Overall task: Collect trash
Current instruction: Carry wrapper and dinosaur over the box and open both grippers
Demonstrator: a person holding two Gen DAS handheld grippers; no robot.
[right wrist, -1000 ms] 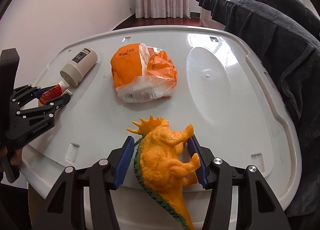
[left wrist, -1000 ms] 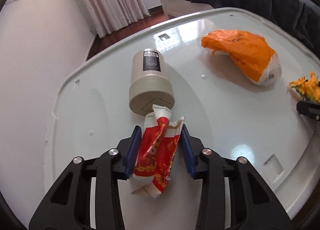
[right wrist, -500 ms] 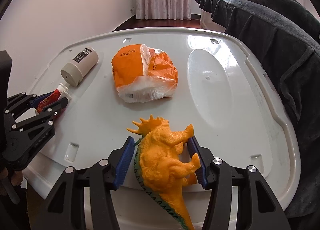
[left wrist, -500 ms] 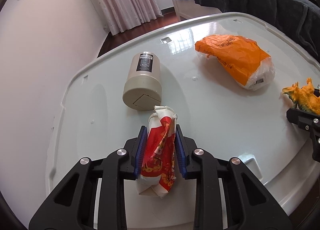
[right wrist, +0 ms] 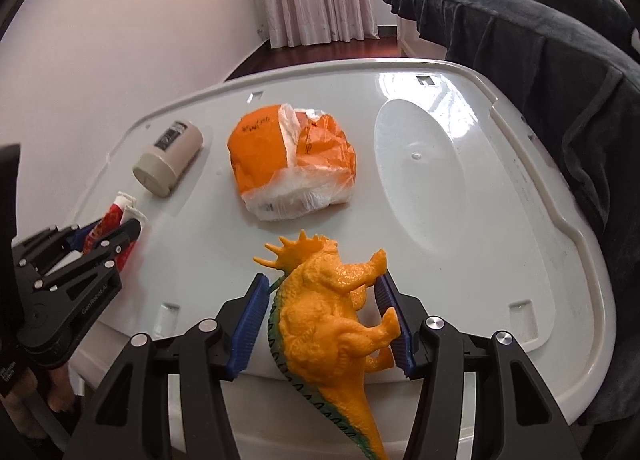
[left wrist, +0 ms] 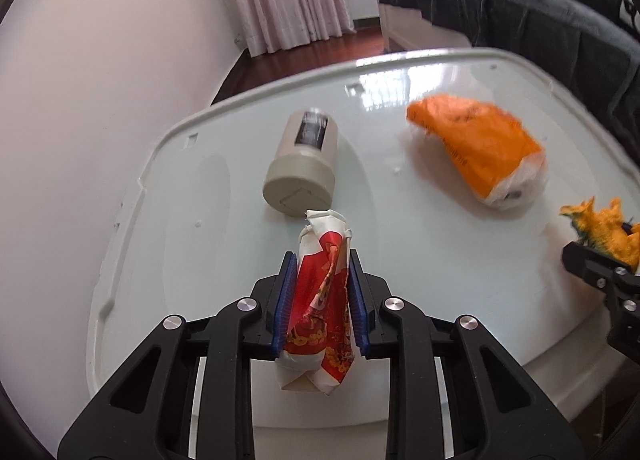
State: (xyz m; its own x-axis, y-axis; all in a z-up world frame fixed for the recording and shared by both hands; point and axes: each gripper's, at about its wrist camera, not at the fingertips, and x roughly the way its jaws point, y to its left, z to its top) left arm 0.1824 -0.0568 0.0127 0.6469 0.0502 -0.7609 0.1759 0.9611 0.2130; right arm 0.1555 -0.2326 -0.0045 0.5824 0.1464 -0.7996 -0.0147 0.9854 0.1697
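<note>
At the left of the scene, a crumpled red-and-white wrapper [left wrist: 320, 296] is being clamped between the blue pads [left wrist: 286, 302] of the left gripper [left wrist: 320, 300], whose jaws have just been closing onto it; the wrapper is being squeezed narrow, and whether its lower end is being lifted clear of the white plastic lid [left wrist: 200, 220] serving as the work surface cannot quite be told. Just beyond the wrapper's far tip, a beige cylindrical container [left wrist: 302, 168] with a dark label is lying on its side, its flat end being turned toward the near edge. Further right, around the middle of the lid, an orange and clear plastic bag [right wrist: 292, 168], bunched into a lump, is resting untouched, well apart from both grippers. At the near right, an orange toy dinosaur [right wrist: 332, 312] with a green-edged back is being gripped by the right gripper [right wrist: 324, 320], one blue pad being pressed to its back and the other against its legs, its tail being left hanging past the lid's near edge. Along the far right, a dark cloth [right wrist: 560, 80] is being draped beside the lid.
</note>
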